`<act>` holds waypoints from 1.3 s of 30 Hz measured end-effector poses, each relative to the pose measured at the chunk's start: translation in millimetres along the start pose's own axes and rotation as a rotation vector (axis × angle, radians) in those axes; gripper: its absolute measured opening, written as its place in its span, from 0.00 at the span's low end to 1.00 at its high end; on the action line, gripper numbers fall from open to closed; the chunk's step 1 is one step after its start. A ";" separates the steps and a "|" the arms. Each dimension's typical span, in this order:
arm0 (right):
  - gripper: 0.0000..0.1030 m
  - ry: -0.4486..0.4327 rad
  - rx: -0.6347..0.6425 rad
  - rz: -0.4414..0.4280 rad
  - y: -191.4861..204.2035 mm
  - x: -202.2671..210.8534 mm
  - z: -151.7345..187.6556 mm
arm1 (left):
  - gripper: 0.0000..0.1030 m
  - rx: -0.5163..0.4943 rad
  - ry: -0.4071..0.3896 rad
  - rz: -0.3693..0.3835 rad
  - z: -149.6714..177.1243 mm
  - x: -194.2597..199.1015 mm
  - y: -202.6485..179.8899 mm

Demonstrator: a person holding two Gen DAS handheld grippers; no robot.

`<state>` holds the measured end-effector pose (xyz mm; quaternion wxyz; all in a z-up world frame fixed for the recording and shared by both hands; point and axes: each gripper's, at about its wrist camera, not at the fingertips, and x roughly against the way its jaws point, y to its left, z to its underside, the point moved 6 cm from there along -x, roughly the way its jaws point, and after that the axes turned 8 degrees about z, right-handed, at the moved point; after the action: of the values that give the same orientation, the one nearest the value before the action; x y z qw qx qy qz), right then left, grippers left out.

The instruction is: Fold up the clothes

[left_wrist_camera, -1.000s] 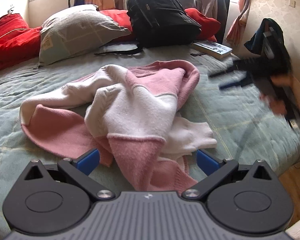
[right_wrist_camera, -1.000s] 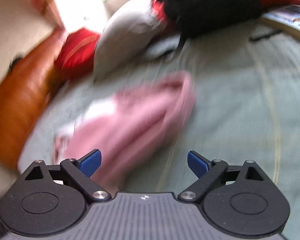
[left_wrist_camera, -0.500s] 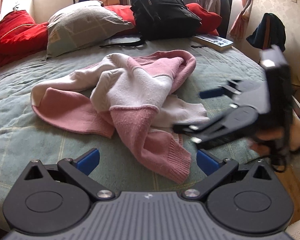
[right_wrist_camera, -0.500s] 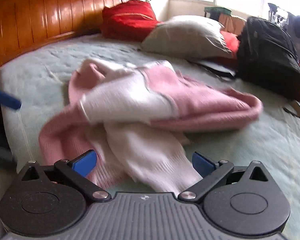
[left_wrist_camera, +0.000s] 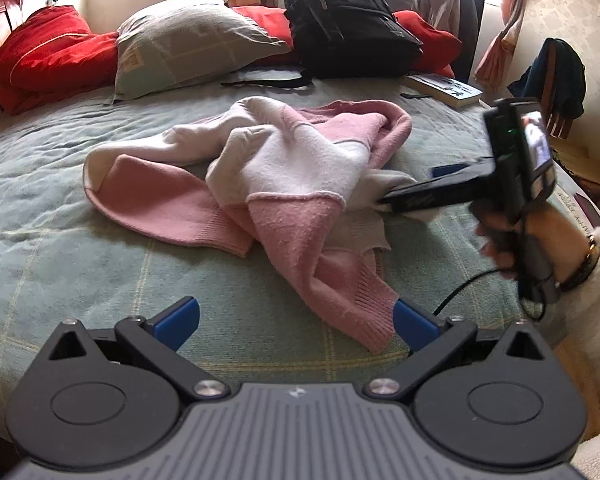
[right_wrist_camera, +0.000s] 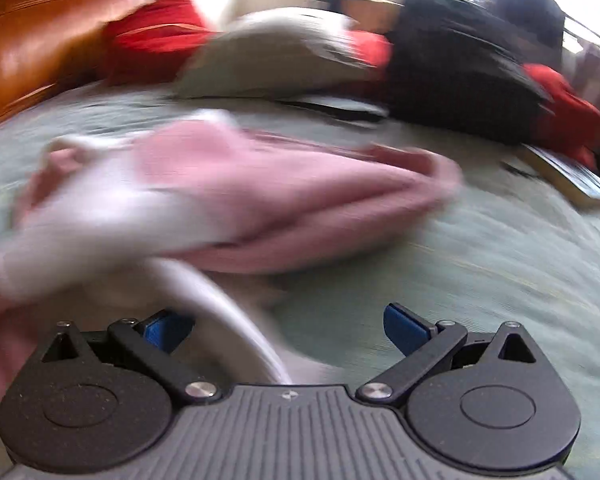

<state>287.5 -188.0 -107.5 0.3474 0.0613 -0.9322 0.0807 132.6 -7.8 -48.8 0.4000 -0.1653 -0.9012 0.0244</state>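
A crumpled pink and white sweater (left_wrist_camera: pixel 276 184) lies in a heap on the green bedspread (left_wrist_camera: pixel 60 248). My left gripper (left_wrist_camera: pixel 296 320) stands open near the bed's front edge, and a pink cuff (left_wrist_camera: pixel 364 320) of the sweater lies between its blue pads. In the left wrist view my right gripper (left_wrist_camera: pixel 404 188) reaches in from the right, with its fingers at the sweater's white sleeve. The right wrist view is blurred: the right gripper (right_wrist_camera: pixel 280 328) is open, the white sleeve (right_wrist_camera: pixel 228 320) runs between its fingers, and the pink body (right_wrist_camera: pixel 300 200) lies ahead.
Red pillows (left_wrist_camera: pixel 48 56), a grey-green pillow (left_wrist_camera: pixel 188 44) and a black backpack (left_wrist_camera: pixel 348 28) line the far side of the bed. A book (left_wrist_camera: pixel 444 88) lies at the back right. A wooden headboard (right_wrist_camera: pixel 32 60) stands to the left. A chair with dark clothes (left_wrist_camera: pixel 556 76) is at the right.
My right gripper has swung in from the right to the sweater's white sleeve. The left gripper has drawn back toward the bed's front edge, and the sweater looks farther away.
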 end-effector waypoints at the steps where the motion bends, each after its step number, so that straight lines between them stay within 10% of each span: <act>1: 1.00 0.008 -0.015 0.001 -9.0 0.3 2.3 | 0.99 -0.002 0.001 0.006 0.0 -1.5 -1.2; 7: 1.00 0.023 -0.051 0.000 -43.5 14.2 18.1 | 0.99 -0.014 0.007 0.029 -0.8 -7.9 -9.1; 18: 0.99 -0.026 0.091 -0.139 11.9 31.5 43.7 | 0.99 -0.012 0.021 0.020 1.8 -10.1 -10.8; 25: 0.93 -0.067 0.221 -0.027 14.0 19.8 27.9 | 0.99 -0.010 0.015 0.025 1.7 -10.1 -12.7; 39: 0.82 -0.137 0.326 -0.169 28.2 29.0 -1.7 | 0.99 -0.008 0.025 0.031 3.9 -13.1 -16.1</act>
<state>262.0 -161.7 -90.2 0.2743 0.2003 -0.9198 0.1965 133.4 -26.8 -58.0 0.4103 -0.1812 -0.8934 0.0251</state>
